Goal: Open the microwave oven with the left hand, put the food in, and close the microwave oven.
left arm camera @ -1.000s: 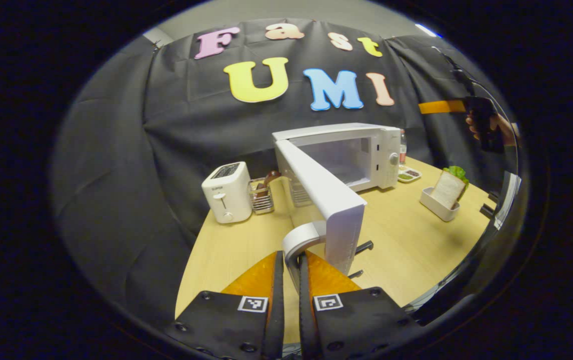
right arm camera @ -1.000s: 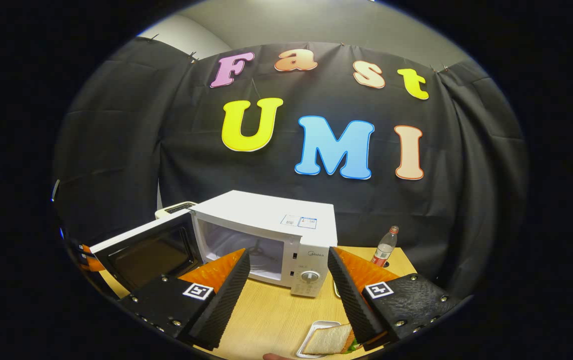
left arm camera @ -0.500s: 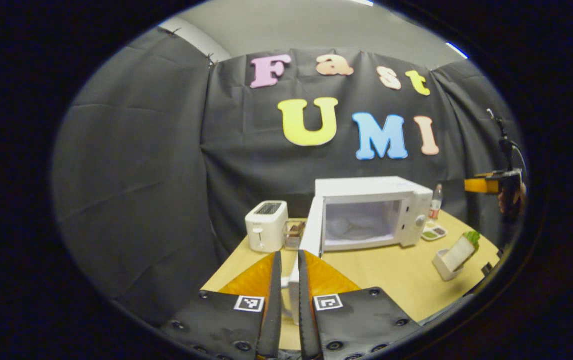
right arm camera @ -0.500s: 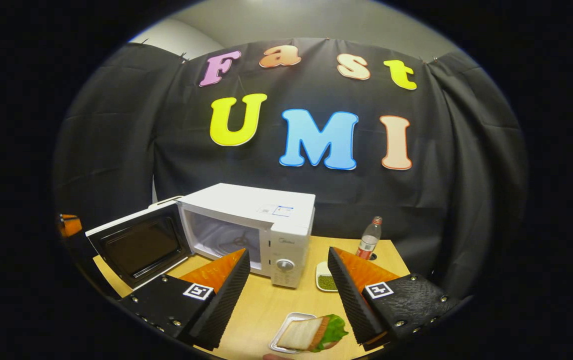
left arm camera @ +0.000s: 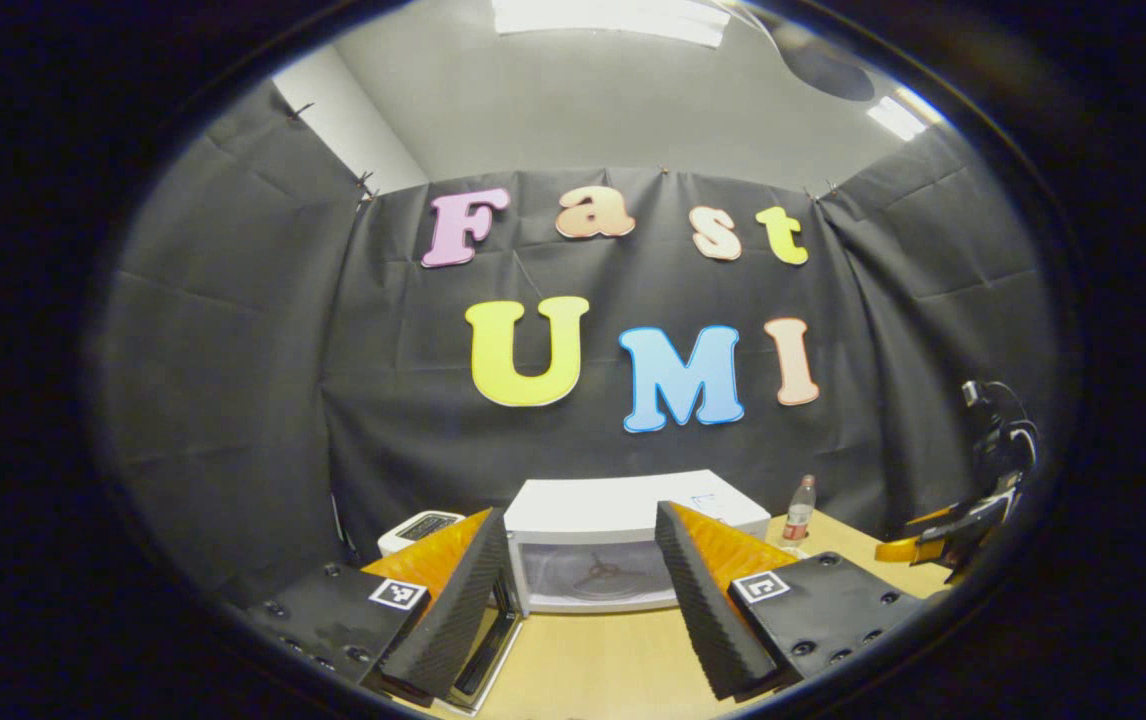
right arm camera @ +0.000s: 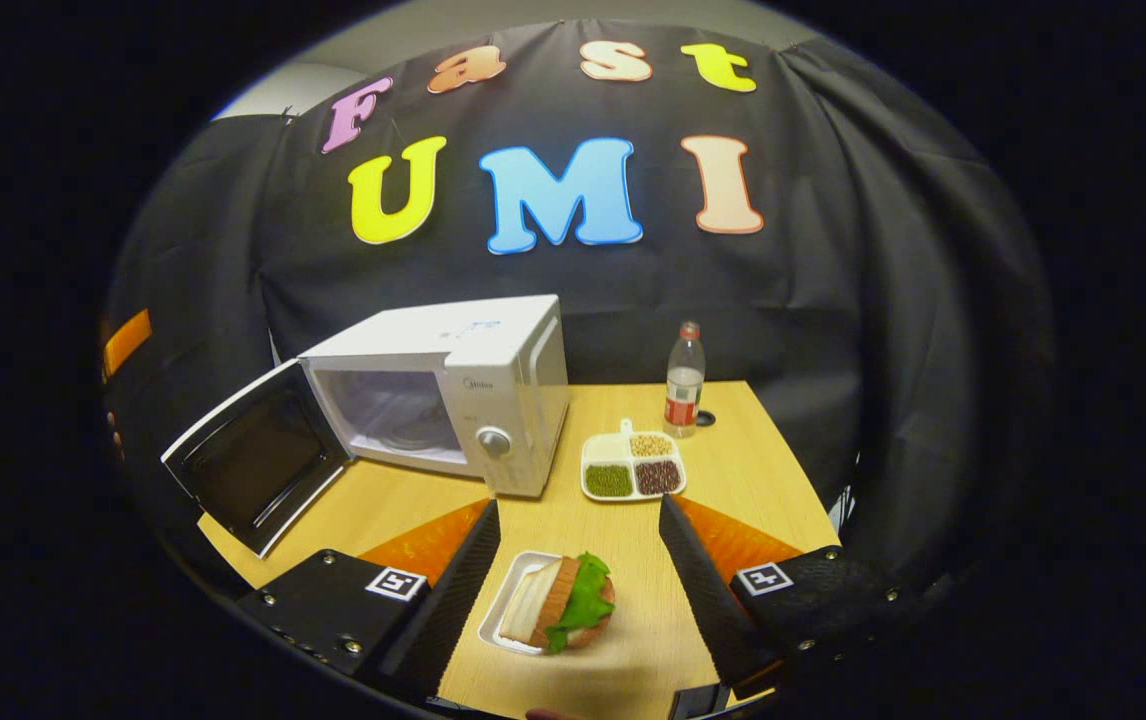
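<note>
On the wooden table [right arm camera: 733, 470], from largest item to smallest: microwave [right arm camera: 453, 385] at rear left w/ door [right arm camera: 253, 455] swung wide, cavity exposed. Divided snack dish [right arm camera: 631, 466] sits just beside its control panel; bottle [right arm camera: 684, 376] stands behind that dish. Sandwich [right arm camera: 568, 603] rests in a small white tray [right arm camera: 505, 610] at the near edge, between the fingers of the right gripper [right arm camera: 578, 590], which hangs above it spread wide, holding nothing. Left gripper [left arm camera: 581, 590] faces the cavity from the front, likewise spread wide and empty.

Risks, as judged: tray is shallow and sandwich stands loosely on edge, so a pinch on bread alone could crush or topple it; lettuce may slip out. Carry path to the cavity passes near the snack dish; a low swing could knock it. Door edge overhangs the table's left side and could be bumped.
</note>
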Available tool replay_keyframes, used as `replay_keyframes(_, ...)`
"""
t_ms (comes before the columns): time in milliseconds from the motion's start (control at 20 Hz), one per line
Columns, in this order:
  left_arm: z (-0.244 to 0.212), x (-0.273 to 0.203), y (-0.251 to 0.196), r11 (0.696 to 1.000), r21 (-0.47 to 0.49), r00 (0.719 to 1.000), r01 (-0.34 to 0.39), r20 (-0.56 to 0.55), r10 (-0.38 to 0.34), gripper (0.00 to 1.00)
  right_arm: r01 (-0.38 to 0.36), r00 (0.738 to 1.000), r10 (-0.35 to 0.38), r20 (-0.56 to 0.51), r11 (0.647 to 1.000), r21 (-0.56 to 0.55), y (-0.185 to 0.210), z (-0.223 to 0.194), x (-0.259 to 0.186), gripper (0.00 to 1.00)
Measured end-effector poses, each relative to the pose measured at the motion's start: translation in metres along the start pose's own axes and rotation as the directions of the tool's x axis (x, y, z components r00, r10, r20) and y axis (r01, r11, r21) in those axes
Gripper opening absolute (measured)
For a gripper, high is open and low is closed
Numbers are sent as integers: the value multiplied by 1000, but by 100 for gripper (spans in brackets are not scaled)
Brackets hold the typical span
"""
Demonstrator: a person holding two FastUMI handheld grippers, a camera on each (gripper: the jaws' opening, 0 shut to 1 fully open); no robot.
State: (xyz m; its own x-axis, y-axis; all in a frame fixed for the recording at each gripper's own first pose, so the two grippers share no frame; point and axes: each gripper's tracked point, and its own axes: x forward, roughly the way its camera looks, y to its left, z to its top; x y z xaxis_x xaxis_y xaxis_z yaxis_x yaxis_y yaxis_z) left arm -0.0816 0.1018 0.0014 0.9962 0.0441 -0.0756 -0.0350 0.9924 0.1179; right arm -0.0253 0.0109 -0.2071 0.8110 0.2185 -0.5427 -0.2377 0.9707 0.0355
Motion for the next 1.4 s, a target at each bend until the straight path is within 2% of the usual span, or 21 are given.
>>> replay_keyframes(50, 6, 5, -8, 1000, 2, 1000, 1, 4, -1, 99, -14, 999, 15, -44, 1000, 16, -1, -14, 3, 97)
replay_keyframes(100, 13, 9, -15, 1000, -2, 1000, 3, 13, -3, 95, -24, 995, 27, -92, 999, 32, -3, -27, 7, 97)
replay_keyframes(300, 30, 16, -28, 1000, -15, 999, 4, 41, -4, 98, -57, 967, 81, -243, 993, 105, 5, -70, 17, 97)
replay_keyframes(550, 32, 34, -17, 999, -30, 997, 33, 65, -31, 99, -23, 929, 85, -360, 985, 171, 15, -102, 33, 97)
replay_keyframes(600, 29, 37, -12, 999, -27, 997, 42, 62, -41, 91, -10, 921, 81, -380, 983, 185, 18, -106, 34, 97)
replay_keyframes(750, 23, 46, 11, 997, -23, 996, 67, 58, -66, 99, 15, 902, 92, -422, 970, 244, 27, -123, 43, 74)
replay_keyframes(800, 20, 47, 23, 997, -24, 996, 68, 60, -67, 95, 18, 899, 110, -425, 958, 287, 32, -123, 44, 73)
replay_keyframes(850, 20, 48, 32, 997, -30, 995, 75, 63, -73, 99, 30, 895, 121, -430, 944, 327, 38, -124, 44, 45)
replay_keyframes(900, 19, 51, 40, 996, -40, 994, 85, 65, -82, 99, 47, 895, 117, -430, 935, 351, 39, -123, 44, 48)
replay_keyframes(950, 18, 53, 49, 995, -47, 994, 90, 69, -87, 99, 56, 895, 115, -431, 930, 364, 40, -123, 42, 38)
replay_keyframes(1150, 10, 63, 75, 990, -57, 990, 127, 70, -123, 97, 87, 920, 97, -381, 895, 438, 51, -99, 38, 37)
replay_keyframes(1300, 6, 69, 87, 986, -61, 986, 156, 69, -151, 95, 41, 945, 133, -300, 860, 509, 78, -70, 34, 37)
replay_keyframes(1350, 6, 69, 90, 984, -63, 984, 167, 70, -162, 100, 17, 951, 151, -271, 847, 531, 90, -61, 33, 37)
replay_keyframes(1400, 4, 69, 95, 983, -63, 983, 173, 71, -169, 91, -10, 955, 173, -241, 831, 556, 103, -51, 34, 37)
